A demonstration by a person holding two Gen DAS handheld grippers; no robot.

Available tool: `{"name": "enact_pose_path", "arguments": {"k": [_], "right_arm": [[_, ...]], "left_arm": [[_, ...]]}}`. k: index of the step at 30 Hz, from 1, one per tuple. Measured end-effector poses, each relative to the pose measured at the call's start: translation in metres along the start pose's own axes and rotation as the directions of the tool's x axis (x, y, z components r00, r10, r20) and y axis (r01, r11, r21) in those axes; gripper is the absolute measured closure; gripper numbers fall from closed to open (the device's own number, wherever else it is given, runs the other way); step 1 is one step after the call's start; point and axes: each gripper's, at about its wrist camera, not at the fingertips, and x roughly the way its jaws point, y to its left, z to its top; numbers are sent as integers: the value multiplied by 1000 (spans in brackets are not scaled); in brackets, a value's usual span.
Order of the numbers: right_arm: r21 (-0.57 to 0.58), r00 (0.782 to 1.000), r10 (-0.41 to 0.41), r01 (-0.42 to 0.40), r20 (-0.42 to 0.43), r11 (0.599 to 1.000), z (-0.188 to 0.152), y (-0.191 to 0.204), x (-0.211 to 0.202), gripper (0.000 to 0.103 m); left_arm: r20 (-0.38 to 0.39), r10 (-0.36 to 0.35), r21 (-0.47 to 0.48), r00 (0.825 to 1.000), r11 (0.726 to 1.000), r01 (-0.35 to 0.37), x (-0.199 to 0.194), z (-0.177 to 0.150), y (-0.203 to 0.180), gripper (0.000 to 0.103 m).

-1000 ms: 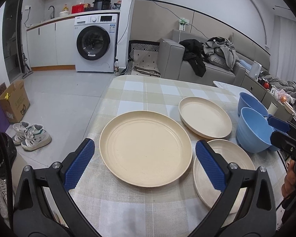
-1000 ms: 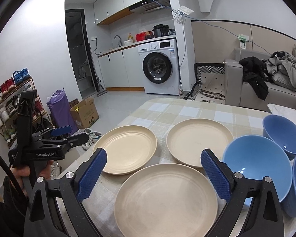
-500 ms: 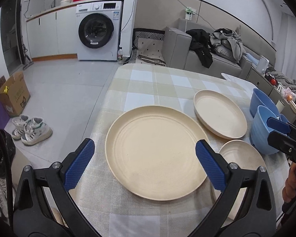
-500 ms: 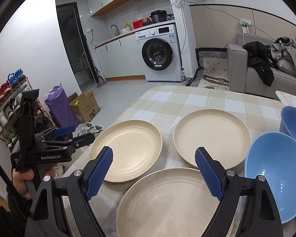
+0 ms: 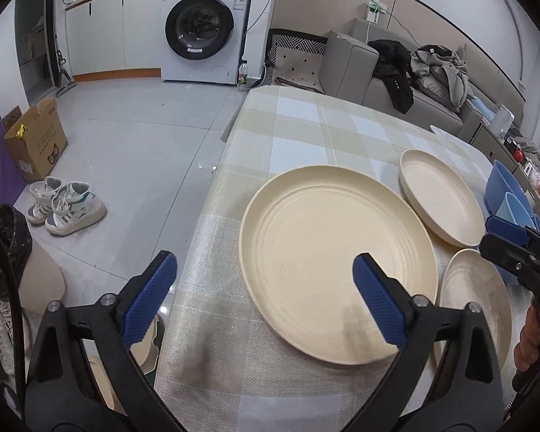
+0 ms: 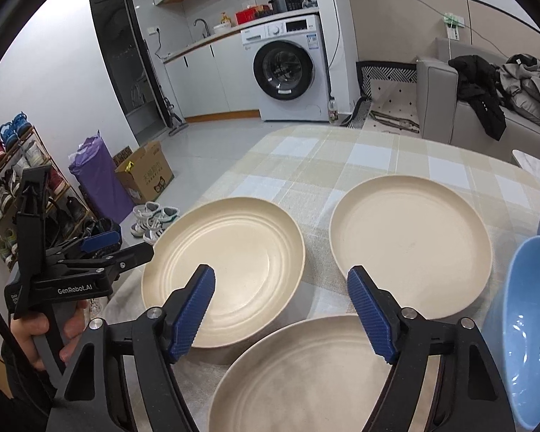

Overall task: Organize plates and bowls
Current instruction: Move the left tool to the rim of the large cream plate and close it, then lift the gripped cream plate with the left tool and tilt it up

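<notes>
Three cream plates lie on a checked tablecloth. The large left plate (image 5: 336, 252) (image 6: 230, 270) sits by the table's left edge. A second plate (image 5: 441, 198) (image 6: 410, 244) lies farther back. A third plate (image 5: 471, 306) (image 6: 306, 374) is nearest. Blue bowls (image 5: 507, 201) (image 6: 525, 324) stand at the right. My left gripper (image 5: 266, 298) is open and empty, straddling the large plate's near left rim. My right gripper (image 6: 280, 309) is open and empty, above the near plate.
The table's left edge (image 5: 205, 223) drops to a tiled floor with sneakers (image 5: 66, 205) and a cardboard box (image 5: 36, 136). A washing machine (image 5: 201, 28) and a grey sofa (image 5: 396, 72) stand beyond. A shoe rack (image 6: 7, 165) is at the far left.
My left gripper has shifted left toward the table edge, so the large plate now sits under its right finger. My right gripper has moved forward and lower over the near plate.
</notes>
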Motion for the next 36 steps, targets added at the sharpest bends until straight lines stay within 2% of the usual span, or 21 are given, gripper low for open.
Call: {"name": "enact_pose_path", "arguments": {"k": [2, 4, 9, 17, 23, 25, 28, 31, 33, 36], "right_arm": [[4, 1000, 0, 0, -25, 1000, 0, 0, 11, 25], [4, 999, 8, -8, -48, 1000, -1, -1, 20, 32], [32, 994, 5, -2, -110, 999, -4, -6, 46, 39], [30, 988, -13, 18, -155, 999, -5, -6, 73, 45], [20, 984, -22, 26, -176, 999, -6, -6, 84, 53], [14, 983, -36, 39, -179, 999, -7, -5, 85, 64], [9, 983, -49, 51, -179, 999, -8, -5, 85, 68], [8, 981, -57, 59, -184, 998, -9, -6, 87, 75], [3, 981, -64, 66, -182, 998, -10, -5, 87, 79], [-12, 981, -88, 87, -176, 996, -11, -2, 87, 81]], "left_arm": [[-22, -1, 1, 1000, 1000, 1, 7, -2, 0, 15], [-36, -3, 1, 999, 1000, 3, 14, -3, -2, 17], [-58, -11, 5, 998, 1000, 11, 27, -6, -4, 20], [-92, -8, 2, 996, 1000, 8, 43, -7, -4, 29], [-117, -11, -5, 993, 1000, 11, 54, -9, -4, 46], [-121, -11, 1, 993, 1000, 12, 56, -9, -3, 57], [-126, -16, 4, 992, 1000, 17, 59, -11, -4, 63], [-127, -10, 12, 992, 1000, 11, 60, -11, -6, 77], [-123, 11, 22, 992, 1000, -9, 60, -12, -7, 81], [-123, 13, 16, 992, 1000, -11, 59, -12, -6, 82]]}}
